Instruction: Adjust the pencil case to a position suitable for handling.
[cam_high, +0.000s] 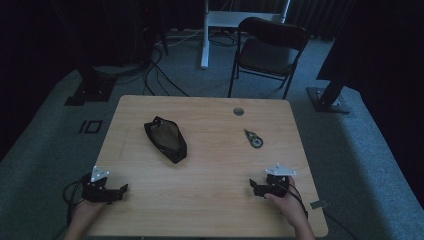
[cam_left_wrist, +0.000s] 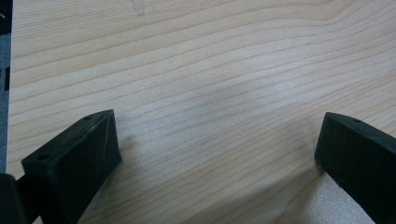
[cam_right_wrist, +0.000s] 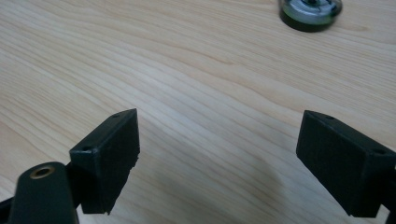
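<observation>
High view puts your left gripper (cam_high: 120, 190) at the near left edge of the wooden surface (cam_high: 215, 200) and your right gripper (cam_high: 254, 187) at the near right, both resting low with nothing held. Left gripper view shows your jaws wide apart over bare wood; right gripper view shows the same, jaws spread. Farther out, a black mesh pouch (cam_high: 166, 138) lies left of centre, and a small tape dispenser (cam_high: 254, 138) lies ahead of your right gripper, well apart from it.
</observation>
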